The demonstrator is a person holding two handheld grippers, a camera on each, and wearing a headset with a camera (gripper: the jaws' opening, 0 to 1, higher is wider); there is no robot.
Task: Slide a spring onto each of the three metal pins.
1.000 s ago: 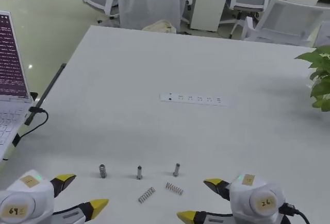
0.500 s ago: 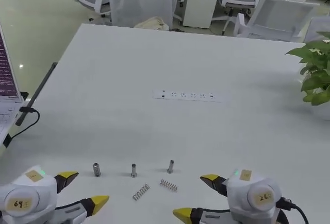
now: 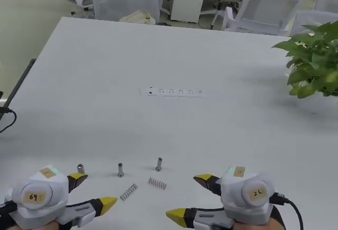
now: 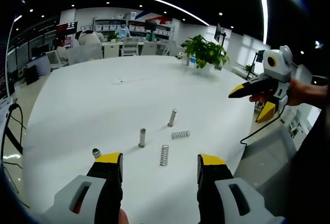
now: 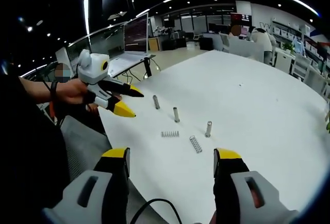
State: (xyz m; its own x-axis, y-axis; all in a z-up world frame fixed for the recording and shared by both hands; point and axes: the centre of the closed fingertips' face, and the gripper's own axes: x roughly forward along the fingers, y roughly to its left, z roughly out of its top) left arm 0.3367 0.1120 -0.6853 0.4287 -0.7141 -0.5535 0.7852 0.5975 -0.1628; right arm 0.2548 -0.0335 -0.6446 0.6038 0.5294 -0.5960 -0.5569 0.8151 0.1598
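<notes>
Three short metal pins stand in a row near the table's front edge: the left pin point(image 3: 81, 168), which looks thicker with a spring round it, the middle pin point(image 3: 120, 169) and the right pin point(image 3: 158, 164), both bare. Two loose springs lie just in front, one point(image 3: 129, 191) slanted and one point(image 3: 157, 183) nearly level. My left gripper point(image 3: 94, 190) is open at the front left, close to the left pin. My right gripper point(image 3: 186, 197) is open at the front right. In the left gripper view the slanted spring point(image 4: 164, 154) lies between the open jaws' tips; the other spring point(image 5: 195, 143) lies ahead in the right gripper view.
A white power strip point(image 3: 175, 91) lies flat mid-table. A potted plant point(image 3: 311, 61) stands at the right edge. A black cable point(image 3: 8, 116) runs along the left side. Office chairs point(image 3: 124, 0) stand beyond the far edge. The pins sit close to the front edge.
The head camera has swung to the right, so the laptop has left the picture. Pins and springs lie as before. Both grippers stay open near the front edge.
</notes>
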